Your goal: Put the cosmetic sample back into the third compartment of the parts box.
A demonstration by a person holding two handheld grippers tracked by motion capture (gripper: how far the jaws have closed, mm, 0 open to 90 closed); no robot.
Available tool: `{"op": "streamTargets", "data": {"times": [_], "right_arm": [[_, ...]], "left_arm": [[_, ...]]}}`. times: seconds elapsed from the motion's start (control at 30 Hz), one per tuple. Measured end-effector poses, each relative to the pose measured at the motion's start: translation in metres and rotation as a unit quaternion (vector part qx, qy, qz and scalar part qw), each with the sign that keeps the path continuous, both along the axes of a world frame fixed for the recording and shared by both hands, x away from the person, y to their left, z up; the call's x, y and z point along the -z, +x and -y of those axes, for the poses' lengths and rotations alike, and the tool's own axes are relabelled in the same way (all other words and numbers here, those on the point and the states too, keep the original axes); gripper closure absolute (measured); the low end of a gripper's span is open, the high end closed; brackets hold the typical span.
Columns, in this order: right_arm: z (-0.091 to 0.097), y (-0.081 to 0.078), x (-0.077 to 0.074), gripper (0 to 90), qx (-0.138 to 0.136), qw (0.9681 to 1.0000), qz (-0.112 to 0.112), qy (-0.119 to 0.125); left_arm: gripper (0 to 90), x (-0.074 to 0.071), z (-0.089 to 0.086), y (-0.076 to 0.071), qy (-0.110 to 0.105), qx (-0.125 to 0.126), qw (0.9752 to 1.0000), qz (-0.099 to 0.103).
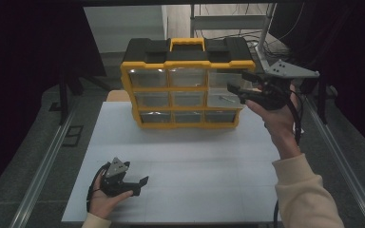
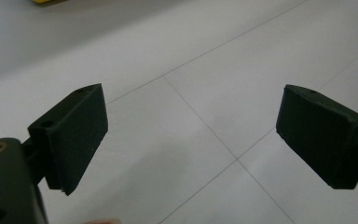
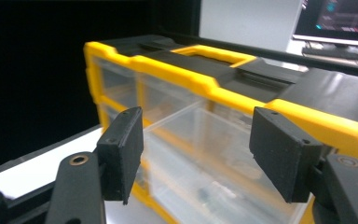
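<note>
The yellow-and-black drawer organiser point(image 1: 187, 83) stood at the far part of the white worktop point(image 1: 195, 175), its nine clear drawers facing the person. The right tongs point(image 1: 240, 88) hung at the organiser's right column, jaws apart, around the front of a clear drawer point(image 3: 200, 154) that stuck out from the top-right slot. In the right gripper view that drawer lay between the two black pads without clear contact on either side. The left tongs point(image 1: 140, 186) rested well in front of the organiser, near the worktop's front-left corner, jaws spread wide over bare surface point(image 2: 182, 116).

The main risk looked to be a poor grip: closing on slick clear plastic might let the drawer slip, or tilt and jam in its slot. A hard pull could also drag or tip the whole organiser forward, since nothing braced it. If the drawer came fully out, its small contents, too blurred to name, might spill.

Ample open worktop lay in front of the organiser for setting the drawer down; to the organiser's right the worktop edge was close.
</note>
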State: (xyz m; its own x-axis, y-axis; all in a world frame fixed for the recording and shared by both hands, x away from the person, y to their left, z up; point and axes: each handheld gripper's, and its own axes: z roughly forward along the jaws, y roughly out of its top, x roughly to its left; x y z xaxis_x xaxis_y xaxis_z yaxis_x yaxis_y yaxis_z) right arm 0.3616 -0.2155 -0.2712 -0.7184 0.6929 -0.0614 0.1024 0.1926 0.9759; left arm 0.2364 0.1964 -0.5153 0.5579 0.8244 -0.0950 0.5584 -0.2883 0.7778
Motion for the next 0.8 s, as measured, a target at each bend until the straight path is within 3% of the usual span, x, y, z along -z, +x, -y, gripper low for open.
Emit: {"op": "streamTargets", "data": {"times": [0.1, 0.27, 0.8], "right_arm": [[0.003, -0.023, 0.009, 31.9, -0.014, 0.9999, 0.007, -0.006], [0.008, -0.043, 0.027, 30.2, -0.028, 0.9996, -0.003, -0.009], [0.033, -0.068, 0.088, 28.9, -0.023, 0.9983, -0.052, -0.014]], "left_arm": [[9.7, 0.000, 0.001, 0.000, -0.002, 0.003, 1.0000, 0.000], [9.7, -0.001, 0.003, 0.001, -0.001, 0.006, 1.0000, 0.000], [9.7, -0.001, 0.003, 0.000, -0.003, 0.003, 1.0000, 0.001]]}}
